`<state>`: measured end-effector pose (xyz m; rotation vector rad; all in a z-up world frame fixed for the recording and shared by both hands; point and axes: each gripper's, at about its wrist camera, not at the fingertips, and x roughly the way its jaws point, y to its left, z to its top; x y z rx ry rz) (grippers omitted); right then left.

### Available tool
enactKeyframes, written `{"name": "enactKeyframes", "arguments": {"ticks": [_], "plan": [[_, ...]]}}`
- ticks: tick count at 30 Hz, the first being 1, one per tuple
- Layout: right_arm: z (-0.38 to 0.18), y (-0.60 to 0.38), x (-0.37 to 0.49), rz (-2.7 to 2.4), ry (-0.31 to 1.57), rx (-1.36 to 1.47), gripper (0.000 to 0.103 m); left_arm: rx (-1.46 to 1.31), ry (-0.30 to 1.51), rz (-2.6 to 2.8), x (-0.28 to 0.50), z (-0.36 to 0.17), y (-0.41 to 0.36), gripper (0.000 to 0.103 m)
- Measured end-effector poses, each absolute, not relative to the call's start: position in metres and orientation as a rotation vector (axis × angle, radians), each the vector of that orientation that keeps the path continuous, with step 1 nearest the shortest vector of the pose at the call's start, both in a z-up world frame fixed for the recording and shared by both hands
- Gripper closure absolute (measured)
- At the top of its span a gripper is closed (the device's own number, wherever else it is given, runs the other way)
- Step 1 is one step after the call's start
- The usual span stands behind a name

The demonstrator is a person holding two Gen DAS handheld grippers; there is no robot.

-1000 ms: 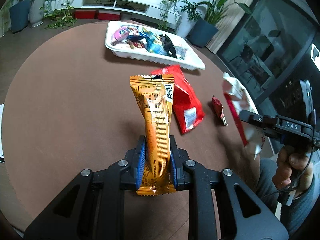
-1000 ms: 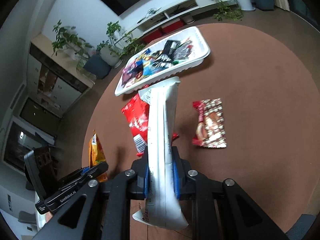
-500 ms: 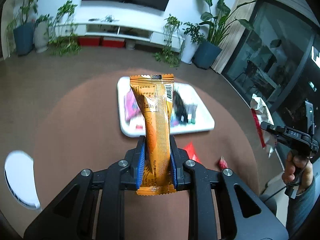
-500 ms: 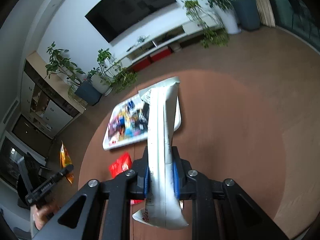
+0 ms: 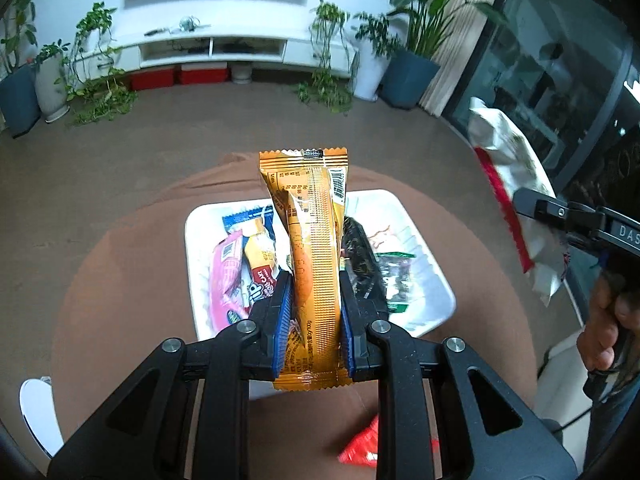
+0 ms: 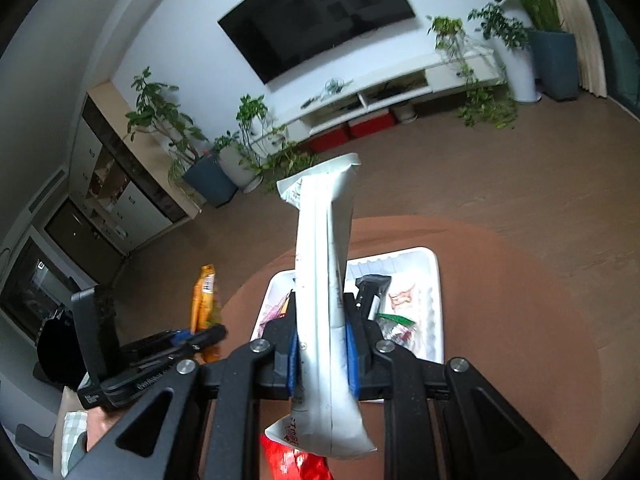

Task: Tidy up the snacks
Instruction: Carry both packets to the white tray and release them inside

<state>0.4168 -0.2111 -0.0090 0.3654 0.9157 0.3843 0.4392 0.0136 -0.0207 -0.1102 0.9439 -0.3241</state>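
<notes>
Above the round worktop (image 5: 100,300), over a white tray (image 5: 424,256) already crowded with snacks, each hand-held gripper pinches one packet, orange (image 5: 312,264) left, white (image 6: 326,292) right; released high, either could slide off the heap.

Place: I see a home living room.
Wall: a big dark television (image 6: 320,12) hangs on white wall.
Under it: a long white low cabinet (image 5: 224,46) with red boxes (image 5: 180,77) below.
Plants: many potted plants (image 5: 412,52) stand on the floor.
Middle: a round brown table (image 5: 132,280).
Side: a tall glass-door cupboard (image 6: 120,184).
</notes>
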Motion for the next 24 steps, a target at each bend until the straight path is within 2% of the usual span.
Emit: {"name": "enactKeyframes", "arguments": {"ticks": [11, 24], "plan": [[-0.093, -0.195, 0.463, 0.322, 1.067, 0.325, 0.083, -0.117, 1.002, -0.320, 0.488, -0.085, -0.001, 0.083], [-0.136, -0.183, 0.483, 0.277, 1.160, 0.284, 0.083, -0.111, 1.018, -0.307, 0.517, -0.116, -0.009, 0.083]]}}
